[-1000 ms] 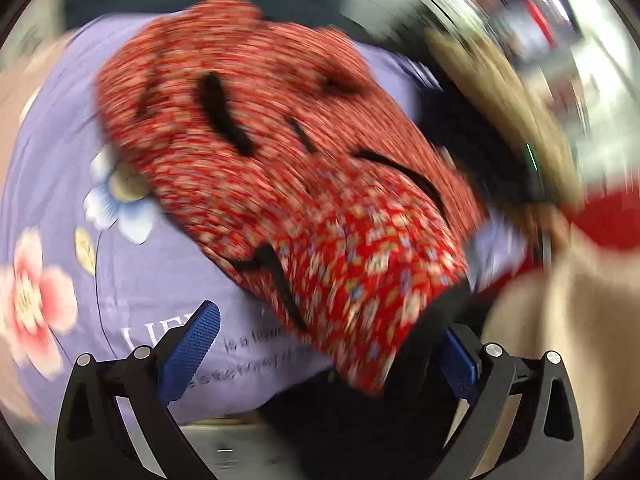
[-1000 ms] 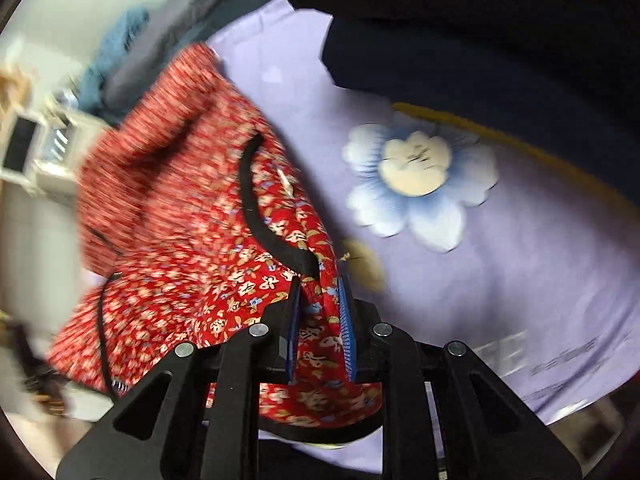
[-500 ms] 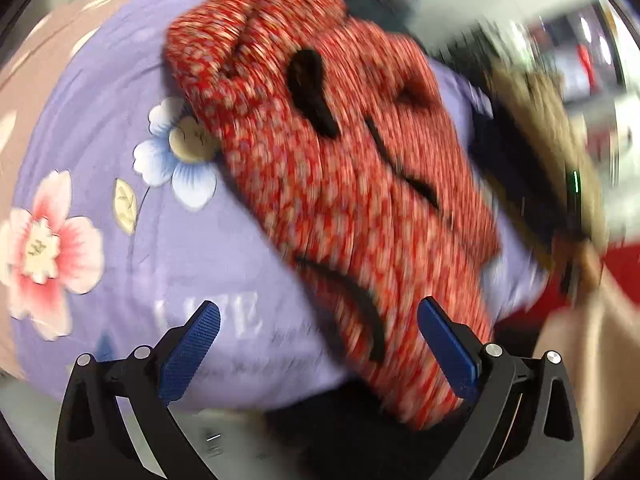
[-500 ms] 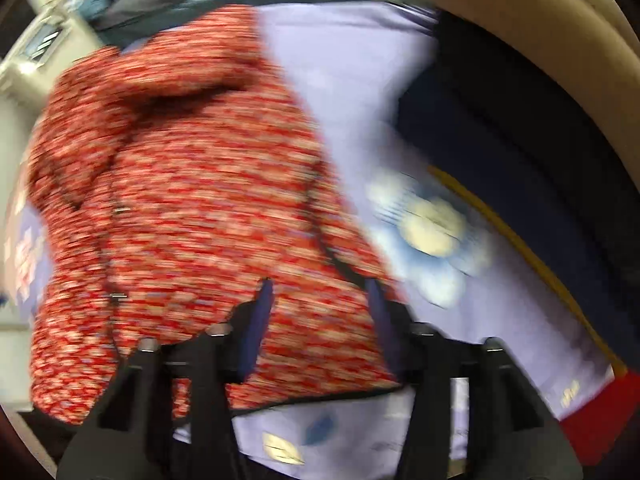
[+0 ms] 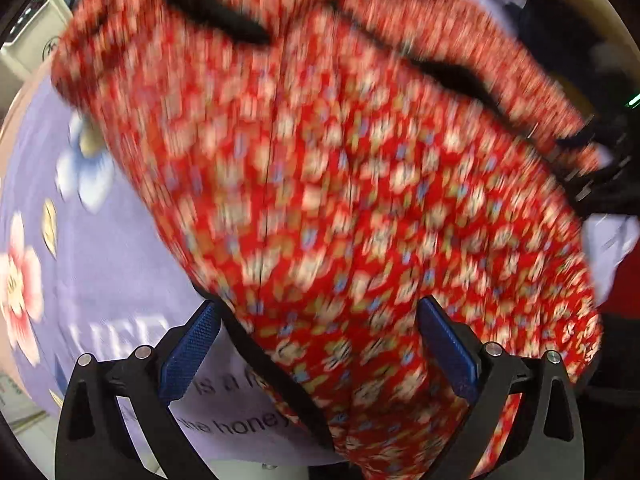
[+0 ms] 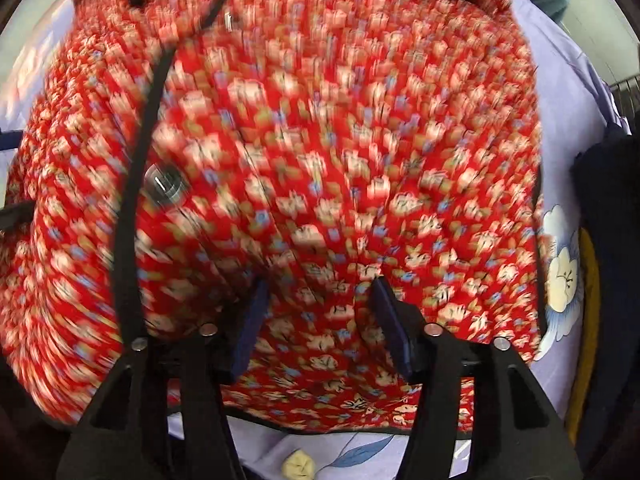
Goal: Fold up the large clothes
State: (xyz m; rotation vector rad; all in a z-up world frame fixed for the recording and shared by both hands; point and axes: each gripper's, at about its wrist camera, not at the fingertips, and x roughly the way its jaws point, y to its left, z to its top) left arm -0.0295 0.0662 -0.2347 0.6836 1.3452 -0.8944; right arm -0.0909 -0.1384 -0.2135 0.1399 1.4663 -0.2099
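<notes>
A red floral quilted jacket (image 5: pixel 340 168) with black trim lies spread on a lavender flowered sheet (image 5: pixel 100 264). It fills both views and is motion-blurred. My left gripper (image 5: pixel 316 344) is open, its blue pads wide apart just above the jacket's near hem. My right gripper (image 6: pixel 320 320) is open too, its pads apart over the jacket (image 6: pixel 304 152) near its black-trimmed lower edge. A round snap button (image 6: pixel 164 184) shows beside the black front band.
The lavender sheet (image 6: pixel 568 92) has printed flowers and text. A dark navy garment with a yellow stripe (image 6: pixel 600 280) lies at the right edge of the right view. Grey and teal clothes sit beyond the sheet.
My right gripper has let go of the jacket's trim and opened. Both grippers have moved in close over the jacket, which now fills both views.
</notes>
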